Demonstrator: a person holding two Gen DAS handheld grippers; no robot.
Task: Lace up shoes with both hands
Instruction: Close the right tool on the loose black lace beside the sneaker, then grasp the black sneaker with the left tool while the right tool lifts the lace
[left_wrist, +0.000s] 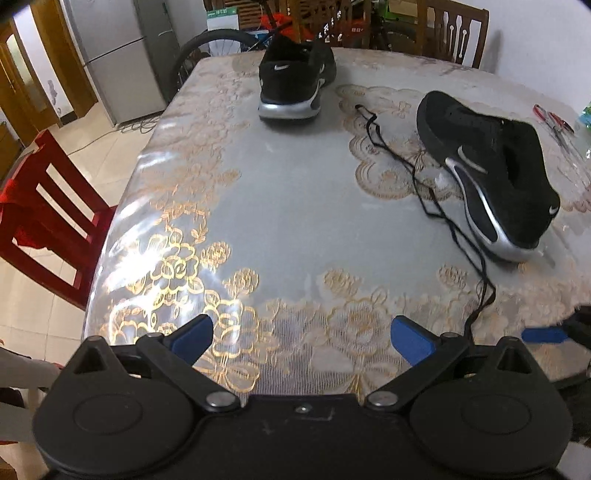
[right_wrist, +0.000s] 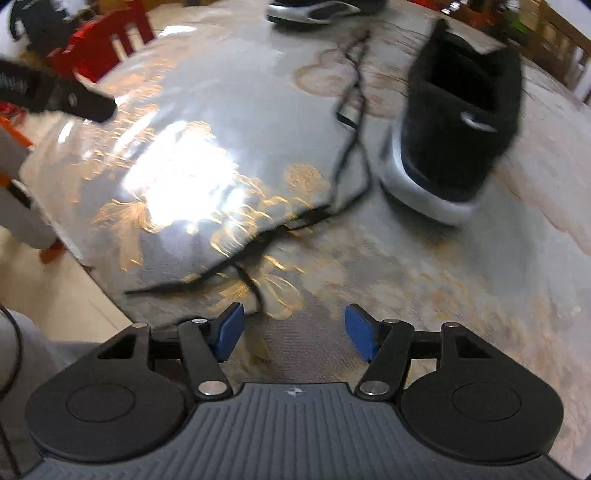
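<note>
A table (left_wrist: 295, 206) under a glossy gold-flowered cover glares with light, with a red chair (left_wrist: 48, 210) on pale floor tiles (left_wrist: 110, 147) beside it, a grey fridge (left_wrist: 118, 55), wooden doors (left_wrist: 18, 85), a wooden chair (left_wrist: 454, 29) and a bicycle wheel (left_wrist: 207, 48) behind.

The black sneaker with a silver sole (left_wrist: 291, 85), standing at the far side of the table, is showing a small white swoosh sign on its heel. It is a brand mark with no letters. The other black sneaker with a silver sole (left_wrist: 495, 173), lying nearer on the right, is showing a bigger silver-white swoosh on its side and a tiny white swoosh on its heel. In the right wrist view, the same side swoosh is showing on this sneaker (right_wrist: 461, 122), but it is blurry. The green and white box (left_wrist: 221, 18) far behind the table is carrying some white letters, too small to read.
</note>
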